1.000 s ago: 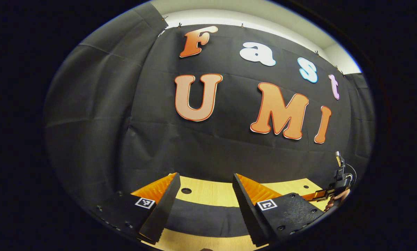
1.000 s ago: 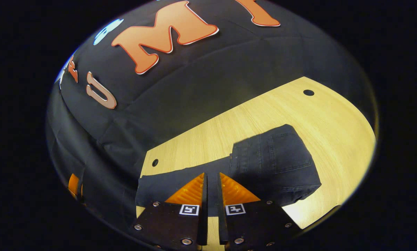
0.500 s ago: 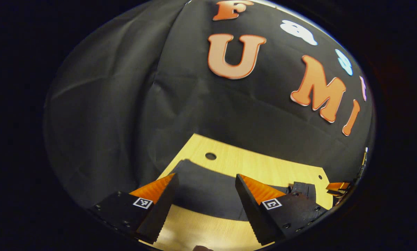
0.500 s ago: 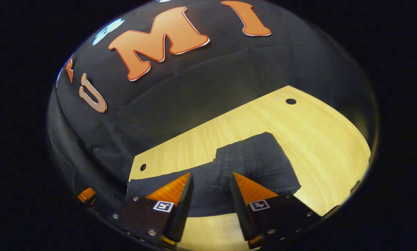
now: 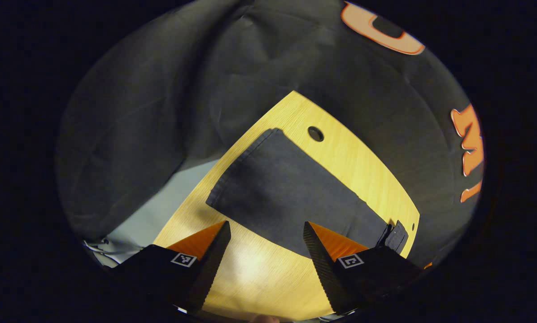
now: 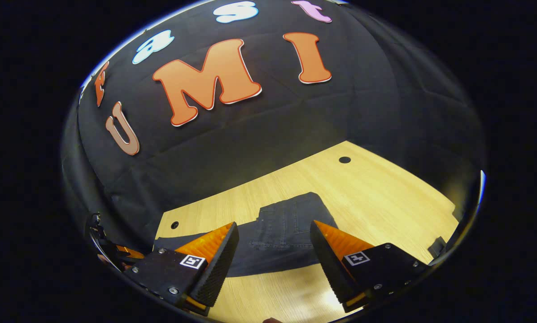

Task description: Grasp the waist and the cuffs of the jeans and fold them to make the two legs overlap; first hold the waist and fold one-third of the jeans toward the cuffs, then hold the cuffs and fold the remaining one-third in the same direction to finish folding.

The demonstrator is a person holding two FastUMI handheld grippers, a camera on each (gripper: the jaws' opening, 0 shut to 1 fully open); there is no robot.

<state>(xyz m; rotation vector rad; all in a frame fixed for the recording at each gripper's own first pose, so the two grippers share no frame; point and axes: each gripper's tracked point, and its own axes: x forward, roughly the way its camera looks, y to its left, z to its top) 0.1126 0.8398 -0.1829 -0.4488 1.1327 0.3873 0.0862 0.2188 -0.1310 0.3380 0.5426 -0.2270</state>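
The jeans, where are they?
The jeans lie flat on the wooden table, just beyond the left gripper's open fingers, cuffs nearest the table's hole.

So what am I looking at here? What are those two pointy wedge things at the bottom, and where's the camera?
Each round picture comes from a small camera riding on a hand-held tool that a person carries, one in each hand. The wedges at the bottom are that tool's two fingers, which pinch like tongs. One picture looks along the left gripper, the other along the right gripper. Both are open and hold nothing. Below them is a wooden table with dark jeans lying on it. The waist end is already folded over, and the cuffs lie flat near the table's edge. Behind is the booth's black cloth wall.
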